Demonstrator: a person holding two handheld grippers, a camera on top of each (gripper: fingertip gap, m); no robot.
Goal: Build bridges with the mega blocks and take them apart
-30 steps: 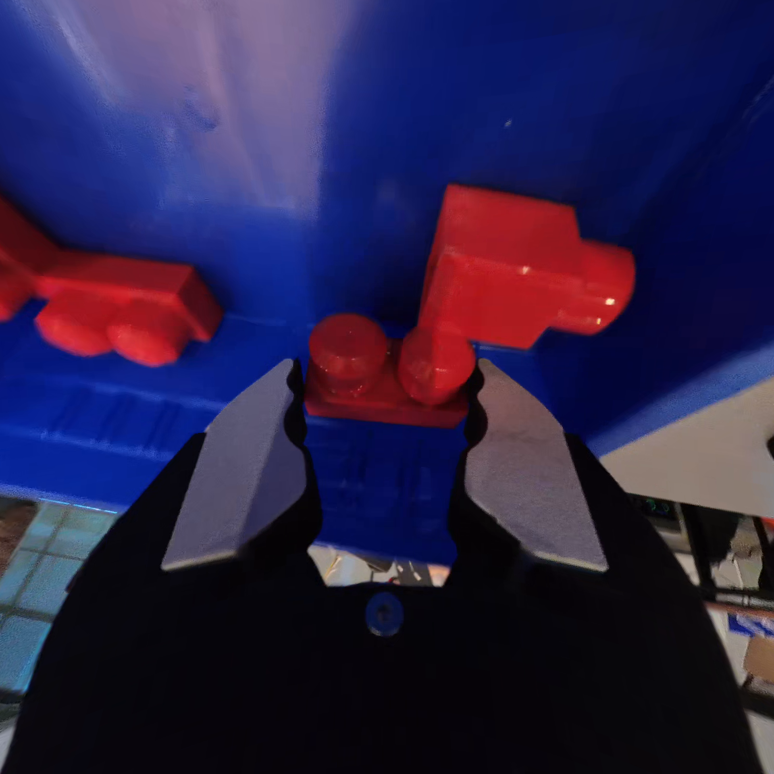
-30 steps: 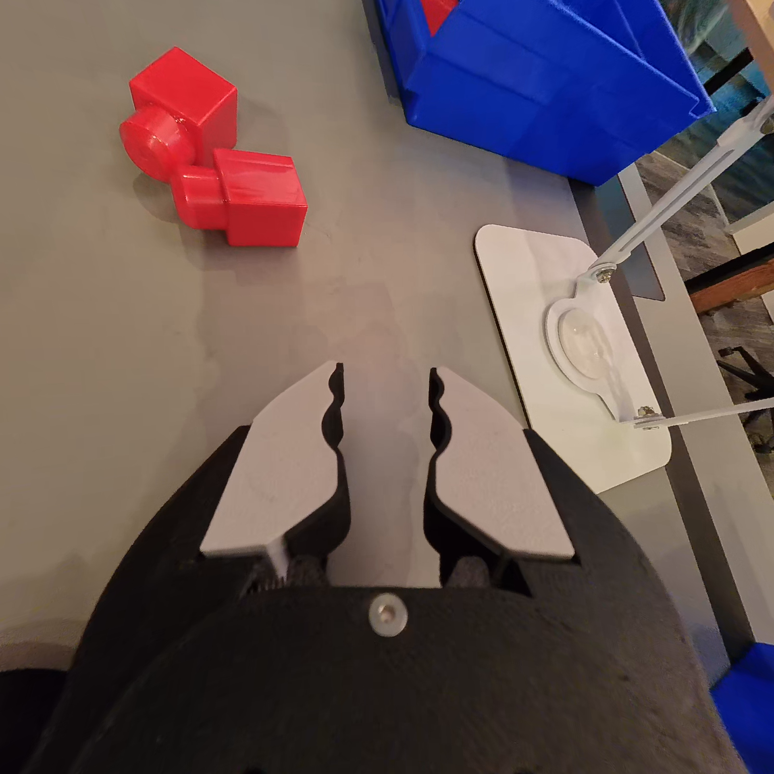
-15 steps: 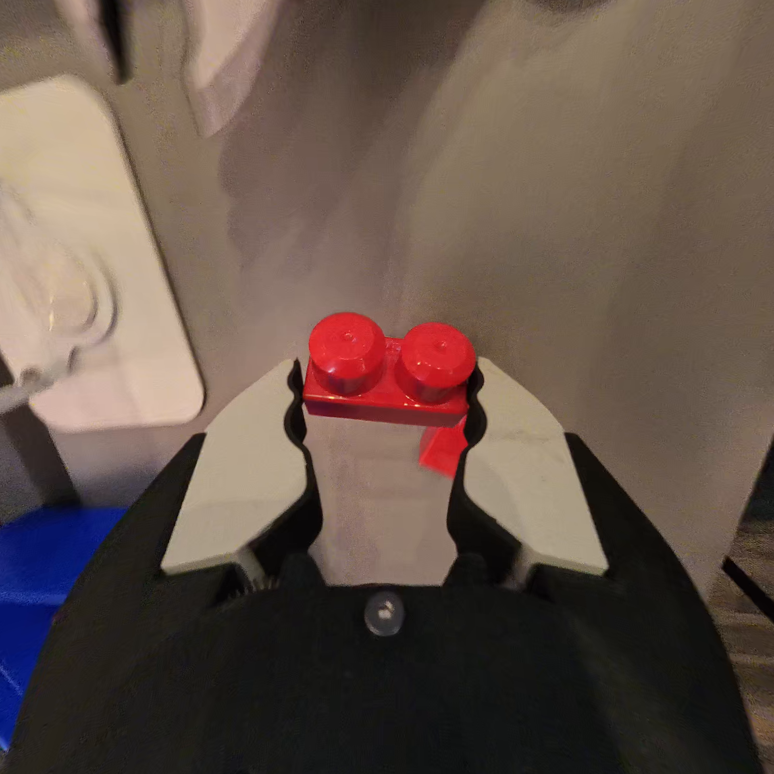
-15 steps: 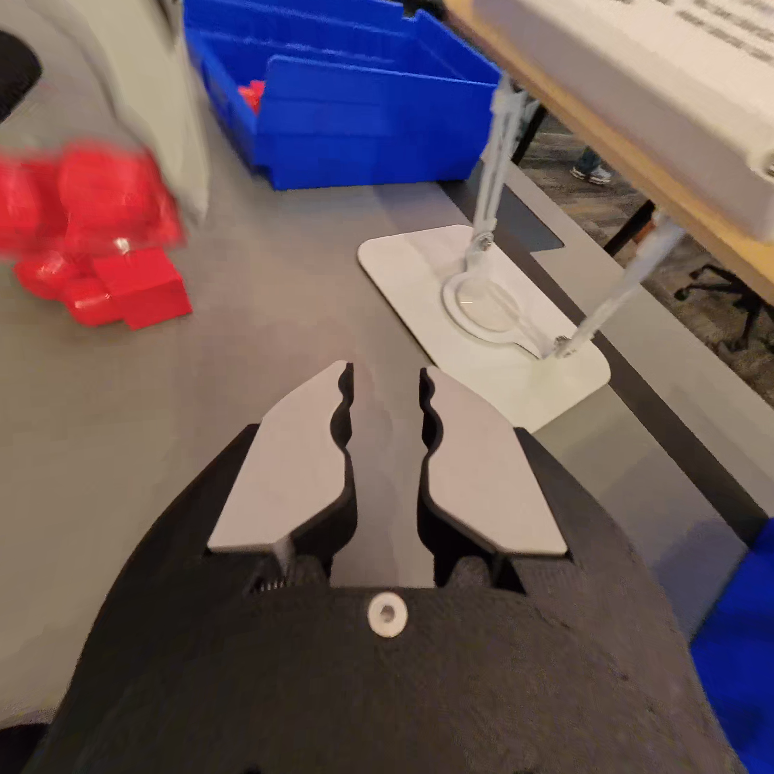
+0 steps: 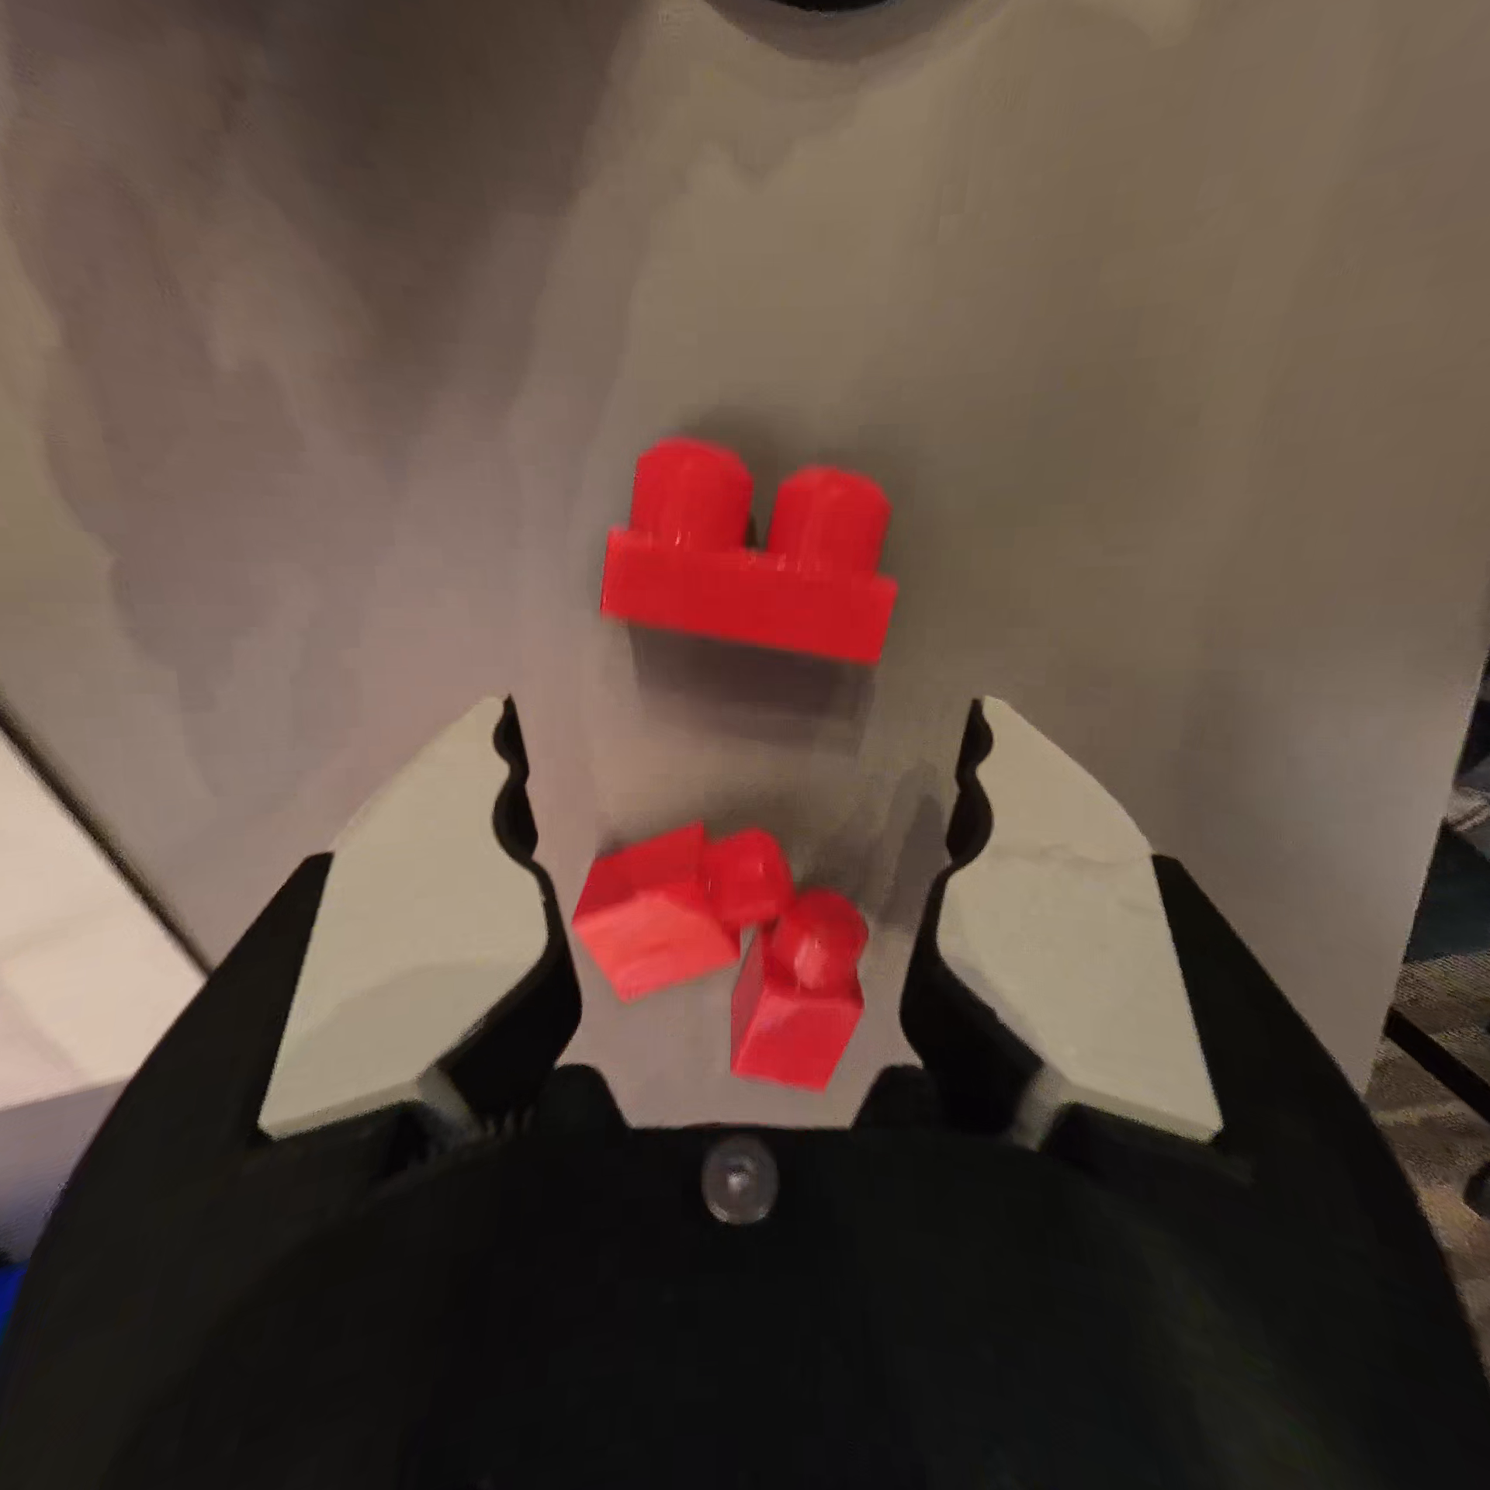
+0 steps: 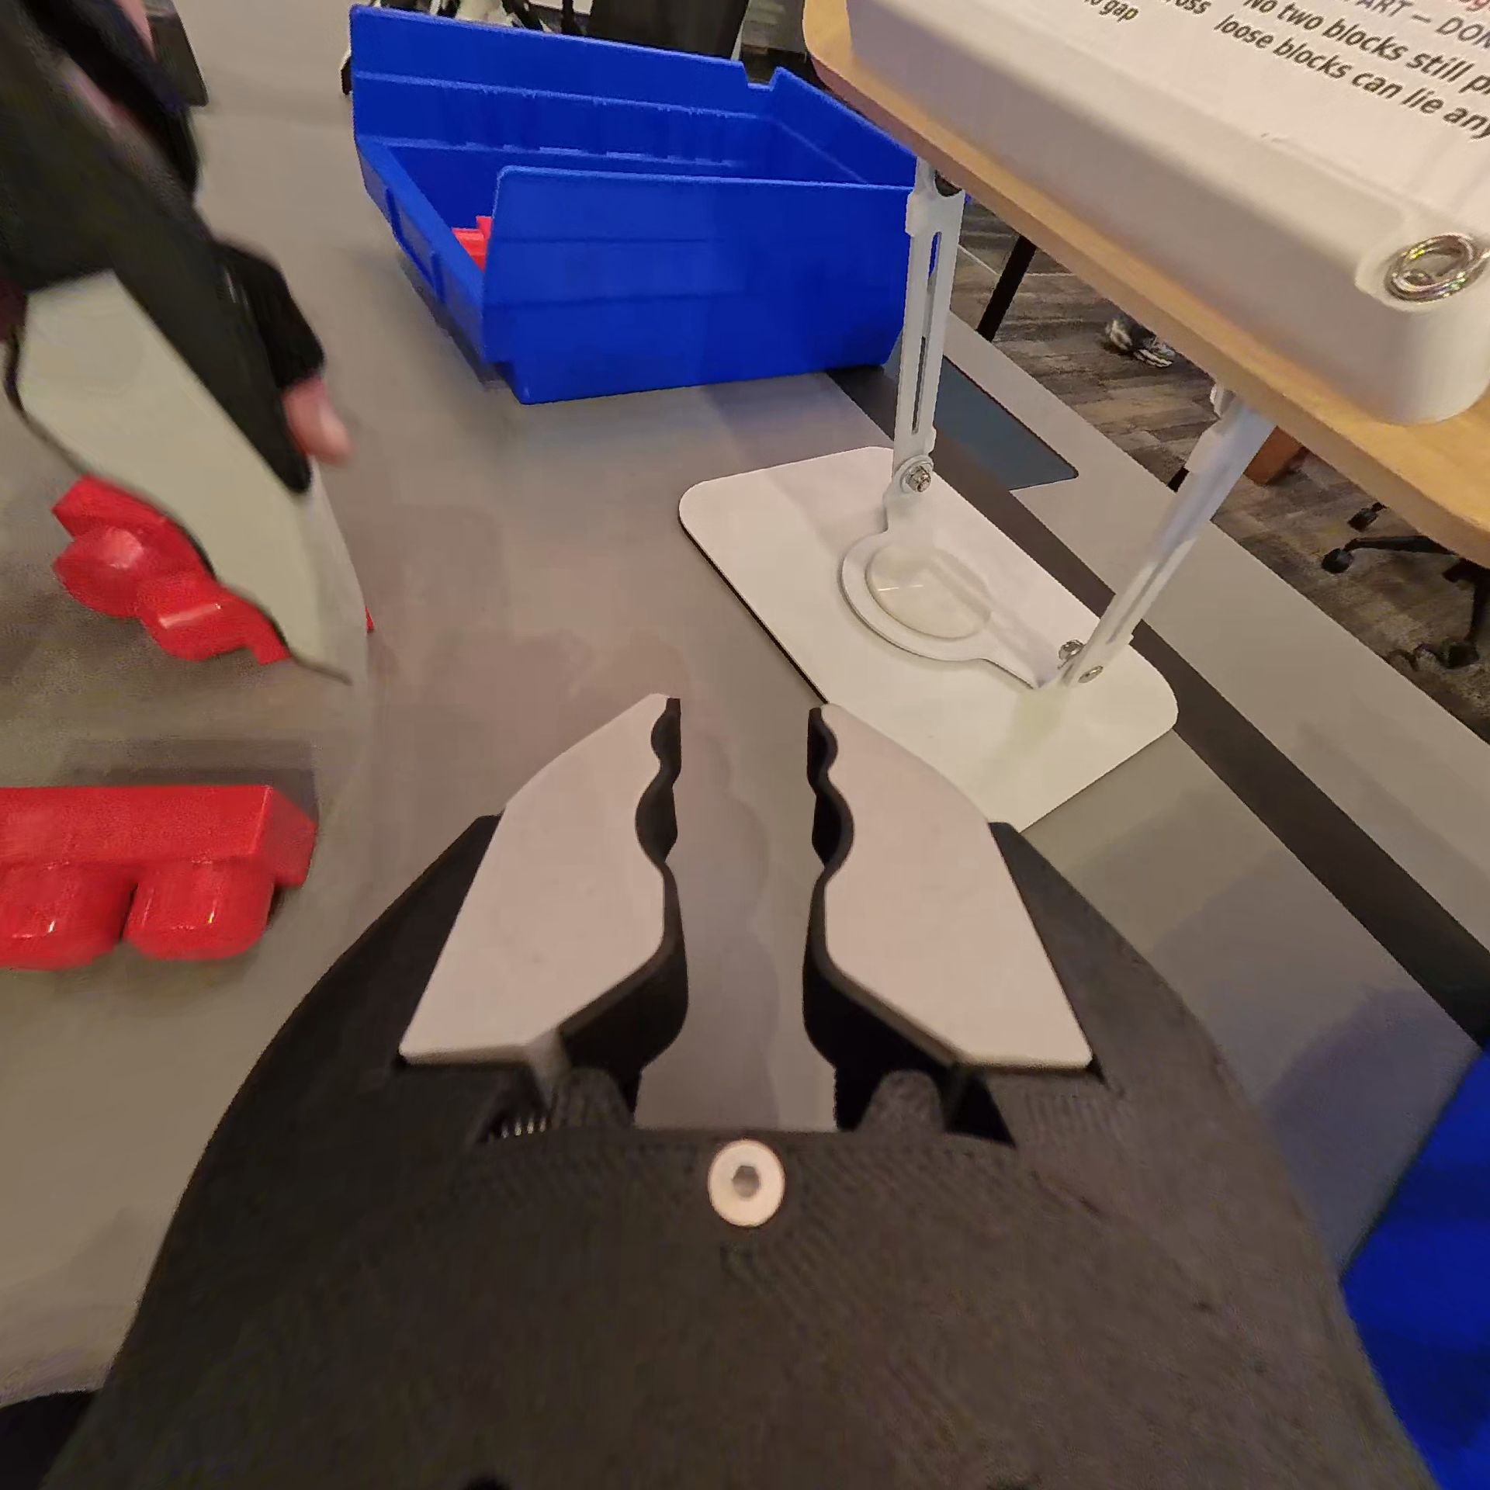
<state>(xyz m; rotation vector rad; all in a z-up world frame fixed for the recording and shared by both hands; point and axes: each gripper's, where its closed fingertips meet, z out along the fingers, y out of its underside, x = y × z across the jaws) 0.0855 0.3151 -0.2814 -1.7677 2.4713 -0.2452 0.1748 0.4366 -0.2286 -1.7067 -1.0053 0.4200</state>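
Note:
In the left wrist view my left gripper (image 5: 742, 717) is wide open above the grey table (image 5: 1048, 403). A red two-stud block (image 5: 746, 556) lies just beyond the fingertips, free of both pads. Two small red one-stud blocks (image 5: 661, 919) (image 5: 798, 992) lie on the table below, seen between the fingers. The right wrist view shows my right gripper (image 6: 742, 717) partly open with nothing between its pads, low over the table. At its left are the two-stud block (image 6: 145, 871) on its side, and the small blocks (image 6: 153, 580) half hidden behind a left-gripper finger (image 6: 201, 484).
A blue bin (image 6: 645, 266) with red blocks (image 6: 472, 242) inside stands at the back. A white stand base (image 6: 927, 613) with thin legs sits right of my right gripper, under a tilted board (image 6: 1209, 201). Another blue bin's corner (image 6: 1435, 1290) shows at lower right.
My left gripper carried the two-stud block from the blue bin to over the table, then opened and let it go. My right gripper's jaws narrowed a little and its view swung up.

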